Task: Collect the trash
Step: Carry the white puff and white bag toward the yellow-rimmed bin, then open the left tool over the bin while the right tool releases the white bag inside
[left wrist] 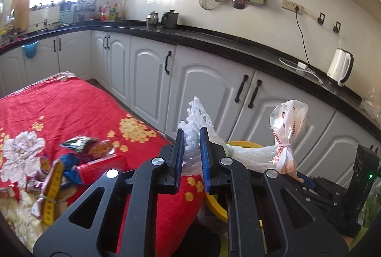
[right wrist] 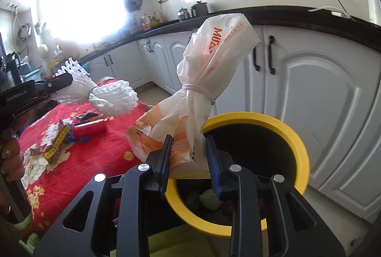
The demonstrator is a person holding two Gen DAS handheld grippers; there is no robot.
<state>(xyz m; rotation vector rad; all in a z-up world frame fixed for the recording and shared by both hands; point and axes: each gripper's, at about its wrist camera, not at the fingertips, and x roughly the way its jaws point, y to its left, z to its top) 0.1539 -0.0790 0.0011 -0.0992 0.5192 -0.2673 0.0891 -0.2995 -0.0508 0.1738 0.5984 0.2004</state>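
My left gripper (left wrist: 191,152) is shut on a white foam fruit net (left wrist: 197,123), held in the air beside the table; the net also shows in the right wrist view (right wrist: 107,95). My right gripper (right wrist: 190,154) is shut on a tied white and orange plastic bag (right wrist: 209,66), held above the near rim of a yellow-rimmed black trash bin (right wrist: 297,138). The bag also shows in the left wrist view (left wrist: 285,138). More trash lies on the red floral tablecloth (left wrist: 71,109): a red packet (left wrist: 100,166), dark wrappers (left wrist: 81,142) and a yellow wrapper (left wrist: 51,190).
White kitchen cabinets (left wrist: 202,81) under a black counter run close behind the bin. A white kettle (left wrist: 340,66) with its cable stands on the counter. The bin (right wrist: 209,197) holds some scraps. The table edge lies left of the bin.
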